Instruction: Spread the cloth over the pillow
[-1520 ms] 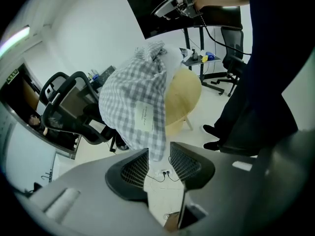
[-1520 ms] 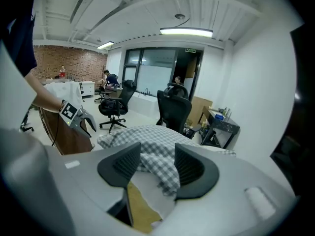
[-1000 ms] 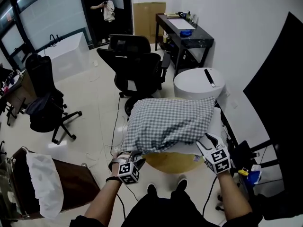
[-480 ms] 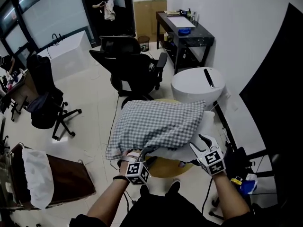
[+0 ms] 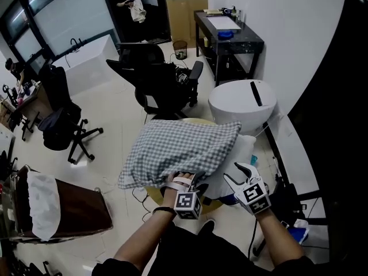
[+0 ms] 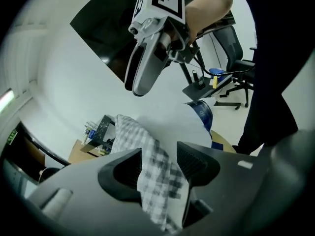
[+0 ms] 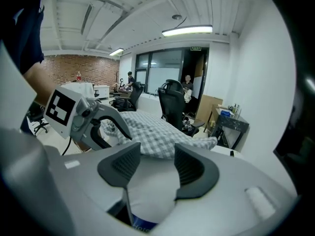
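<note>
A grey-and-white checked cloth lies over a white pillow on a round yellowish table. My left gripper is at the middle of the cloth's near edge. Its jaws have just been opening, and a fold of the cloth still lies loosely between them. My right gripper is close by at the pillow's near right corner. Its jaws stand wide with the bare white pillow between them. The cloth's near left corner hangs over the table edge.
A white round unit stands just beyond the table. Black office chairs and a black desk are farther back. A brown bin with white fabric sits at the near left. A black panel is on the right.
My left gripper has slid right along the cloth's near edge, from the left corner to the middle, close to the right gripper. Both hands stay at the pillow's near edge.
</note>
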A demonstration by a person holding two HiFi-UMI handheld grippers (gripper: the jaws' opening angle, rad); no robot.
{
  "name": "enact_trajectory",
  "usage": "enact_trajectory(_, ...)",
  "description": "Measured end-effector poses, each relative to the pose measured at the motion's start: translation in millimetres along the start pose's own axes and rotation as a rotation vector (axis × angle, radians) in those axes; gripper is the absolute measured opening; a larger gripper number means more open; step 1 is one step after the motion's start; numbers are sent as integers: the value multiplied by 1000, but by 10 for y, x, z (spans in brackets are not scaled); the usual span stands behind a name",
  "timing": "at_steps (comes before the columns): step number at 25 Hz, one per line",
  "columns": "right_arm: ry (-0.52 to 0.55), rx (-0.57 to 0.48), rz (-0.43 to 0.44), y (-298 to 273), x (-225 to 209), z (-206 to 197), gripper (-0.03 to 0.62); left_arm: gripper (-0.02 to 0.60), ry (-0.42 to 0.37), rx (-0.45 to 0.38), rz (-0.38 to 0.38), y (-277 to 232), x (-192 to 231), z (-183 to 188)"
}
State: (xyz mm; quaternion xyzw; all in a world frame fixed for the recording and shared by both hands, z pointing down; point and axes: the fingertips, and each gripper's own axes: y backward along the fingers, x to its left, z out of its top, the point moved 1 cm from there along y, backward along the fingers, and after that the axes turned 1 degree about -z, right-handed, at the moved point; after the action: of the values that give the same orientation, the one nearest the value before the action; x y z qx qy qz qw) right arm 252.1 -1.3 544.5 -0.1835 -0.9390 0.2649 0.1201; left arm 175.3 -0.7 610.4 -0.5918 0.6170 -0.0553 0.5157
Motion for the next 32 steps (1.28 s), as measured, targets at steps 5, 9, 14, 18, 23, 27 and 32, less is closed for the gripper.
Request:
enact_trajectory(5,10,-10,19,62,-84,-69,227,222,7,74,-1,-297,38,-81)
enact_trajectory(9,9,-13,23,81,-109,-71,227,181,27,93,1,-354,82,-166)
enact_trajectory(14,2,-28,25,100,-107,-65,227,29,55,88,-5,-283,215,-179)
enact_trajectory(18,25,-29,21,87,-137,17,227,12,131,48,15,-66,481,-156)
enact_trajectory(23,29,-47,3,15,-215,135,227,11,233,20,80,236,1009,-299)
enact_trajectory(27,25,-42,-5,-74,-232,226,227,11,303,26,113,373,1387,-590)
enact_trajectory(32,28,-35,-8,-207,-218,321,227,11,392,56,113,409,1717,-1036)
